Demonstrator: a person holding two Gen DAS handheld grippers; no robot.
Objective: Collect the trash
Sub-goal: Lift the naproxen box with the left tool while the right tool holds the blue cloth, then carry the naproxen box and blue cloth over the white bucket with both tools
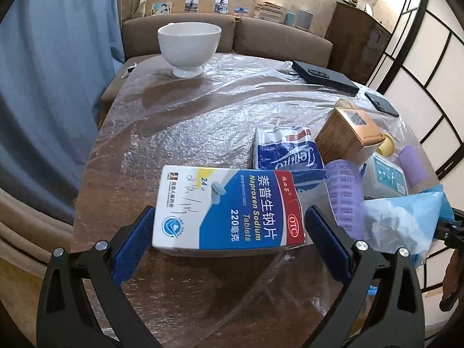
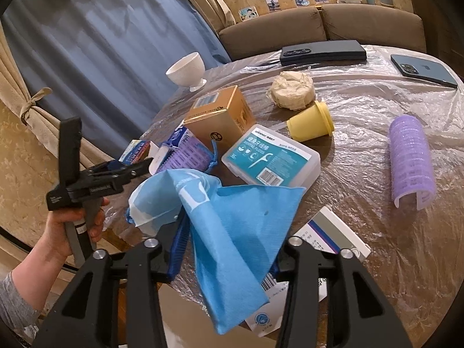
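Left gripper [image 1: 229, 232] is spread wide around the Naproxen tablet box [image 1: 229, 211], which is seen lying flat at the near edge of the table [image 1: 179, 133]; the left pad looks to be touching the box side, a small gap is seen at the right pad, so no clamp. Right gripper [image 2: 229, 249] is pinched narrow on the blue non-woven bag [image 2: 232, 232], which is held up over the near edge with its mouth sagging open toward the left gripper. A second flat carton [image 2: 336, 232] is partly hidden under the bag. The left tool is gripped by a bare hand [image 2: 69, 232] with a grey sleeve. Just behind the tablet box a tissue pack [image 1: 287, 150] and a purple hair roller [image 1: 345, 197] are seen, touching or nearly so. Mid-table, a clear floss-pick case [image 2: 272, 159] is leaned against a gold carton [image 2: 220, 116]; a yellow cup [image 2: 310, 121] is tipped on its side beside them, with a wrapped round cake [image 2: 293, 90] behind it. A second purple roller [image 2: 409, 156] lies apart toward the right edge. At the far edge a white footed bowl [image 1: 188, 49] is upright on the left, a black flat case [image 2: 322, 52] is centred, and a blue phone [image 2: 423, 69] lies face down at the right. The whole top is covered with clear plastic sheet. A brown sofa [image 1: 278, 34] is seen beyond.
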